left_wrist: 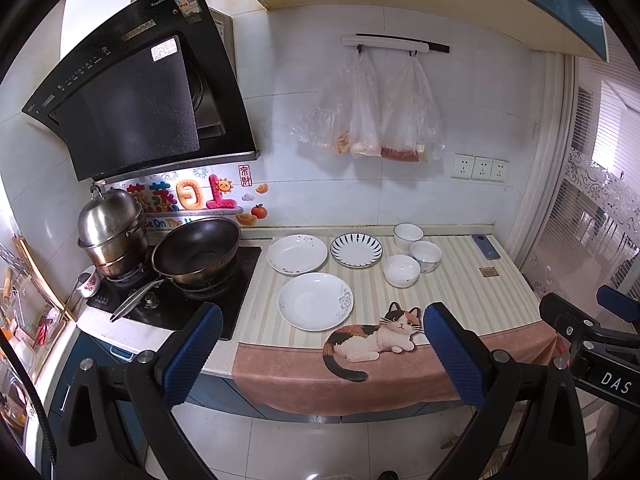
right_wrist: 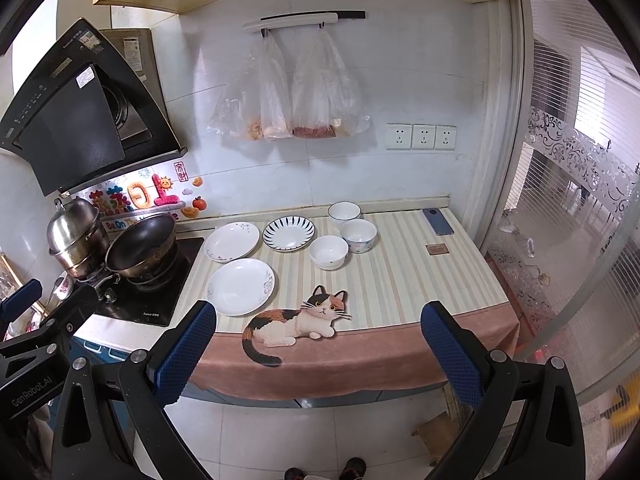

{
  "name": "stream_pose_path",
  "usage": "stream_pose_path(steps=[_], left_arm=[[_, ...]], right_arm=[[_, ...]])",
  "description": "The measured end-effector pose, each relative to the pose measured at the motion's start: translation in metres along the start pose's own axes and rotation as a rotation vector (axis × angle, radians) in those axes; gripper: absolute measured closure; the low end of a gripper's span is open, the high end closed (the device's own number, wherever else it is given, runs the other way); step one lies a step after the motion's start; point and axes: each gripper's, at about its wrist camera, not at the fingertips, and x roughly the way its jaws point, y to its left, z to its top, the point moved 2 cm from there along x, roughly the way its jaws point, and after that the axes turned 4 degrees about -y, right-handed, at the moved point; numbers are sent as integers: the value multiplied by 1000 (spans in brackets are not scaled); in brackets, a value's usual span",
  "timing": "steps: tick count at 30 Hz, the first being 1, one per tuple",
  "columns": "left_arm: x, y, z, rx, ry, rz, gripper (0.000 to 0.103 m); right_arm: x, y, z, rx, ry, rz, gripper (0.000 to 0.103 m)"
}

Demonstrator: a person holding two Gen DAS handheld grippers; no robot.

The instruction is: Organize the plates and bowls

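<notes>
Kitchen counter [left_wrist: 460, 280] with a striped cloth and a cat print along its front edge; hob with a wok [left_wrist: 198, 250] and steel pot [left_wrist: 110, 228] off to the left.

Progress: by my read nothing is sorted yet. Three plates lie flat and separate: near white plate [left_wrist: 316, 301] with blue floral trim closest to the counter edge, far white plate [left_wrist: 297, 254] behind it next to the hob, striped plate [left_wrist: 356, 249] to its right. Three bowls sit clustered right of the plates, upright, unstacked: front bowl [left_wrist: 401, 271], patterned bowl [left_wrist: 425, 256], back bowl [left_wrist: 408, 235] by the wall. Whether the bowls touch each other, can't tell. All stacking or grouping is left to do.

Pose: both tools are held back from the counter over the floor, level, pointing at the crockery, well apart from it. Left gripper [left_wrist: 322, 354] jaws spread wide, nothing between the blue pads. Right gripper [right_wrist: 318, 354] same: wide apart, empty. Each tool shows at the edge of the other's view, so they're side by side. Phone [left_wrist: 485, 246] sits at the far right corner, clear of the work.
</notes>
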Motion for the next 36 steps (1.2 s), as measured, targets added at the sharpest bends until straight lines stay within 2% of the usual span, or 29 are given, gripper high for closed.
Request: stream_pose_path(steps=[25, 30, 33, 36], left_arm=[[11, 17, 9, -10, -13, 0, 0], [51, 37, 4, -18, -32, 43, 0], [90, 49, -7, -1, -4, 99, 0], [141, 61, -21, -2, 63, 134, 0]], right_arm=[[10, 16, 4, 3, -3, 4, 0], [41, 20, -1, 28, -8, 8, 0], [82, 24, -13, 24, 60, -7, 0], [133, 30, -26, 37, 143, 25, 0]])
